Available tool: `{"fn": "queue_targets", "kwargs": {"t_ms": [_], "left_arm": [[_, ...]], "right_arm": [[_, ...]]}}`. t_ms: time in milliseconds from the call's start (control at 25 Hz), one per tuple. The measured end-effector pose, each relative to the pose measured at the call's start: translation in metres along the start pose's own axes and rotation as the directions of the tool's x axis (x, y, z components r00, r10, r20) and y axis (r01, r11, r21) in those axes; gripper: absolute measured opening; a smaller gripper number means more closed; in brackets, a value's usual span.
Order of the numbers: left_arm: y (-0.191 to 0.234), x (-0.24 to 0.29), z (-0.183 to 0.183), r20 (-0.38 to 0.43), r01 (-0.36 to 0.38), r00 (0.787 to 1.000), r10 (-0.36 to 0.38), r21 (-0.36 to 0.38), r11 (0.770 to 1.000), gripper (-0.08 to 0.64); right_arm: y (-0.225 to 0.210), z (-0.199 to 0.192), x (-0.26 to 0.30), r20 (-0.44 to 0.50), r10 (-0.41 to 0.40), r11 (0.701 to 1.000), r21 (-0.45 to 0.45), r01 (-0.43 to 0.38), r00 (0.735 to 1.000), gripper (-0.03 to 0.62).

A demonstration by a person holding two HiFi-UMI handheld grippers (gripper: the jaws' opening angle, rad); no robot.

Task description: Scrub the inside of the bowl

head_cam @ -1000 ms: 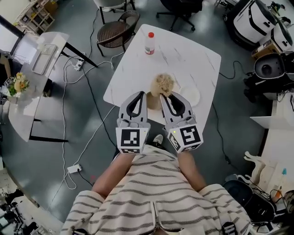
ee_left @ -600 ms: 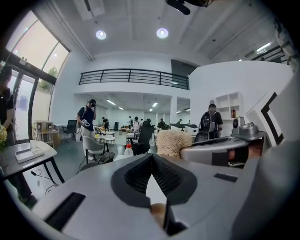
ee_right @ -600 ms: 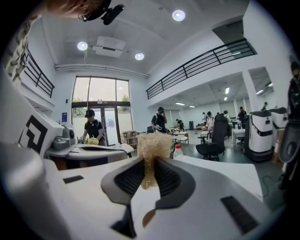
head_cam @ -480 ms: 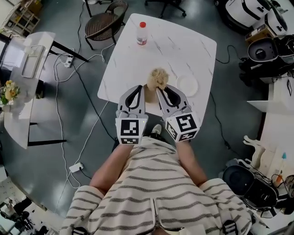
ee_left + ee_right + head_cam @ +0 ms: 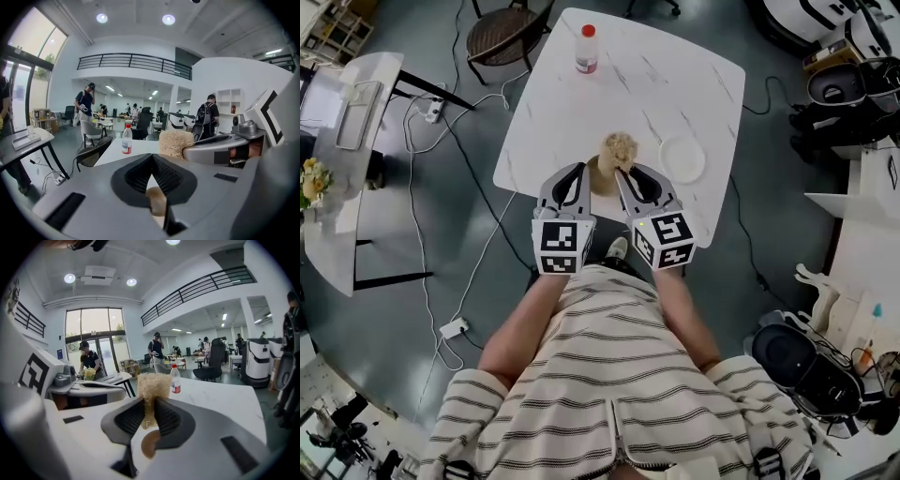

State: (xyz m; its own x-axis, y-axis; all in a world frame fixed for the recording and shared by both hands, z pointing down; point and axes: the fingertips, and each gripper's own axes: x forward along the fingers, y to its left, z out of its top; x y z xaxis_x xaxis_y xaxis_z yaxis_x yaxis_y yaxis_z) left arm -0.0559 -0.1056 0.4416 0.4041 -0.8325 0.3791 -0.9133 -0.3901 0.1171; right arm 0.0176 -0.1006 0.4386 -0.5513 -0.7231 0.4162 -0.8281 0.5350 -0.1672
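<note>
Two grips: left tool [image 5: 152,161], bowl [image 5: 157,200] (its rim); right tool [image 5: 149,404], scrubber [image 5: 152,384]

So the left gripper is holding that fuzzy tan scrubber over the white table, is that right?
Not quite. It is the right gripper, not the left, that holds the scrubber, with its jaws shut on it, as the right gripper view shows. The scrubber is over the white table. The left gripper is shut on what looks like the bowl.

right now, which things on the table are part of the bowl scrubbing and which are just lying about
In use:
bowl, gripped by left tool
scrub pad, gripped by right tool

Lying about:
bottle
white plate
</note>
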Motion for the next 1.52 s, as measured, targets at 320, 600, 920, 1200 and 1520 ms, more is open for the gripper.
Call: {"fn": "queue_targets", "kwargs": {"t_ms": [320,600,920,1200,1520], "left_arm": [[0.006,0.012,-0.029,-0.069,0.007,0.998,-0.010,-0.039,0.999,0.005],[0.008,0.019,-0.049,-0.121,0.021,0.992,-0.028,-0.063,0.998,0.005],[0.004,0.027,-0.079,-0.203,0.040,0.977,-0.059,-0.098,0.994,0.005],[0.006,0.031,-0.099,-0.256,0.039,0.964,-0.073,-0.134,0.990,0.006],[0.008,0.034,-0.118,-0.300,0.041,0.949,-0.094,-0.180,0.983,0.006]], "right_arm": [[-0.007,-0.031,0.012,-0.086,0.000,0.999,0.035,0.003,0.996,0.072],[-0.007,-0.053,0.023,-0.153,0.010,0.999,0.054,-0.002,0.988,0.072],[-0.008,-0.079,0.029,-0.233,0.019,0.997,0.073,-0.002,0.972,0.072],[-0.010,-0.094,0.033,-0.276,0.012,0.997,0.072,0.008,0.961,0.072],[-0.010,-0.107,0.039,-0.305,0.012,0.997,0.071,0.010,0.952,0.072]]}}
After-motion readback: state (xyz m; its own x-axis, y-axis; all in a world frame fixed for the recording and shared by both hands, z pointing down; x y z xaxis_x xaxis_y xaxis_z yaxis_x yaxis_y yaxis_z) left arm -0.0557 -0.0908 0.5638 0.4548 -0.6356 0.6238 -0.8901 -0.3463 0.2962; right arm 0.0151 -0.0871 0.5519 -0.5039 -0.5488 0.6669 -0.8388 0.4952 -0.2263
